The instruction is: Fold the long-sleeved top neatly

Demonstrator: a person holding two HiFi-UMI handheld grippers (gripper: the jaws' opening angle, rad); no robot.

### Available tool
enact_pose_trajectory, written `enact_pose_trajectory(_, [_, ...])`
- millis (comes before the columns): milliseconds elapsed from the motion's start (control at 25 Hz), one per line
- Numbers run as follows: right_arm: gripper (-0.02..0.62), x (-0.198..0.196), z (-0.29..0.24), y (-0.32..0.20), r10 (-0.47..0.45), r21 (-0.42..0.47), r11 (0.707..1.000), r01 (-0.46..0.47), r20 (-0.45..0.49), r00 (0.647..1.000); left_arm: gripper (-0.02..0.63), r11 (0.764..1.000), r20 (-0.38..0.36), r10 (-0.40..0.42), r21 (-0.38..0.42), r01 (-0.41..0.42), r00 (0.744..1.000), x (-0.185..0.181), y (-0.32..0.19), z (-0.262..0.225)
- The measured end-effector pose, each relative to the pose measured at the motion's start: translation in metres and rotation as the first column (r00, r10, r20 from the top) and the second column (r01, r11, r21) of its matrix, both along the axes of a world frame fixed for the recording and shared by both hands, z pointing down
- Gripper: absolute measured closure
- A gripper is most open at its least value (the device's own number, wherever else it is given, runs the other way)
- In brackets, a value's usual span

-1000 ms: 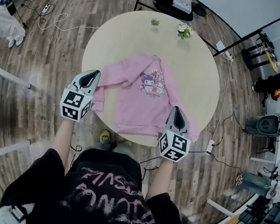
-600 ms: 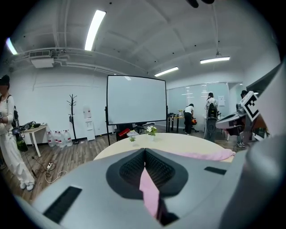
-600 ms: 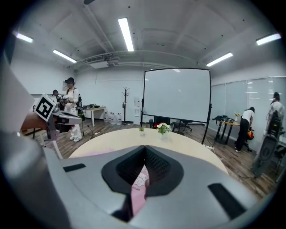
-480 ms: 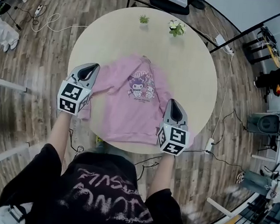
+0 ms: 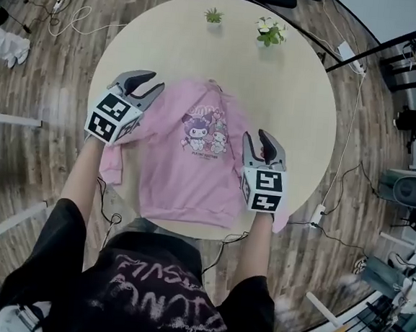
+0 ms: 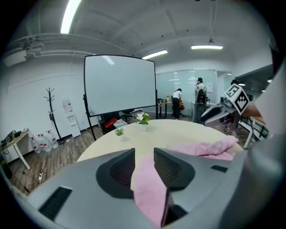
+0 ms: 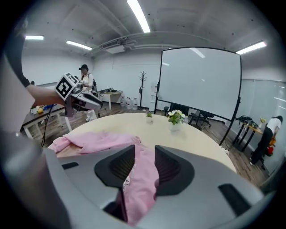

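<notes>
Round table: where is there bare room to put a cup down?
Bare table lies right of the pink long-sleeved top, and in the band between its collar and the green plant and the white flowers. The near edge is crowded: the top covers it.

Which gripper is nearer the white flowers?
Right. The right gripper faces the white flowers squarely; the left gripper is farther, off to their left. Both jaws have just been opening, pink top between them.
</notes>
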State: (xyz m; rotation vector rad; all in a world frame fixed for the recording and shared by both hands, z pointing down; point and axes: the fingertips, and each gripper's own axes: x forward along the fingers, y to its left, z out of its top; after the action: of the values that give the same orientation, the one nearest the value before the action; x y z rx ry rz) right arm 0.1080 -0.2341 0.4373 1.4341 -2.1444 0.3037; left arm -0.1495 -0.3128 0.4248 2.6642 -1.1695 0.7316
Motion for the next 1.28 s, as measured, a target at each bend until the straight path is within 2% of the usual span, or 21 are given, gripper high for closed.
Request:
enact_pose_trajectory(160, [0.422,0.004,0.026,-0.023,-0.041,-0.055,0.998,0.041,0.001,0.999,0.427,0.994,0.076,0.087,-0.067,-0.082,0.993,0.017,-0.018,0.030])
enact_pose_trajectory(360, [0.397,0.008,0.059,-0.050,-0.095,-0.127,0.987,0.096,0.008,0.995,0.420,0.981,0.123,0.154,-0.136,-0.137,0.980,0.036,-0.044,0.067])
enact_pose_trajectory(560, [0.397,0.008,0.095,-0.077,-0.138,-0.193,0.971,0.140,0.023,0.990,0.419,0.959,0.213,0.243,-0.199,-0.202,0.946,0.052,-0.071,0.109])
enact_pose_trajectory(720, [0.397,0.000,0.123,-0.095,-0.176,-0.252,0.950,0.183,0.050,0.983,0.419,0.945,0.266,0.285,-0.238,-0.224,0.921,0.064,-0.084,0.139])
enact_pose_trajectory(920, [0.397,-0.009,0.149,-0.109,-0.216,-0.321,0.920,0.226,0.066,0.974,0.419,0.924,0.270,0.324,-0.296,-0.242,0.907,0.077,-0.089,0.167])
enact_pose_trajectory(1000, [0.393,-0.014,0.157,-0.108,-0.217,-0.344,0.909,0.236,0.092,0.972,0.422,0.917,0.248,0.332,-0.312,-0.250,0.910,0.080,-0.088,0.171])
enact_pose_trajectory(1080, [0.394,-0.016,0.162,-0.106,-0.221,-0.351,0.905,0.238,0.090,0.971,0.434,0.910,0.231,0.343,-0.322,-0.261,0.910,0.083,-0.086,0.171])
enact_pose_trajectory(1160, [0.404,-0.014,0.164,-0.108,-0.223,-0.352,0.906,0.235,0.074,0.972,0.465,0.906,0.242,0.364,-0.314,-0.282,0.900,0.086,-0.084,0.171])
enact_pose_trajectory(1280, [0.478,-0.011,0.165,-0.110,-0.206,-0.355,0.911,0.212,0.054,0.977,0.501,0.907,0.266,0.379,-0.297,-0.298,0.886,0.089,-0.081,0.171])
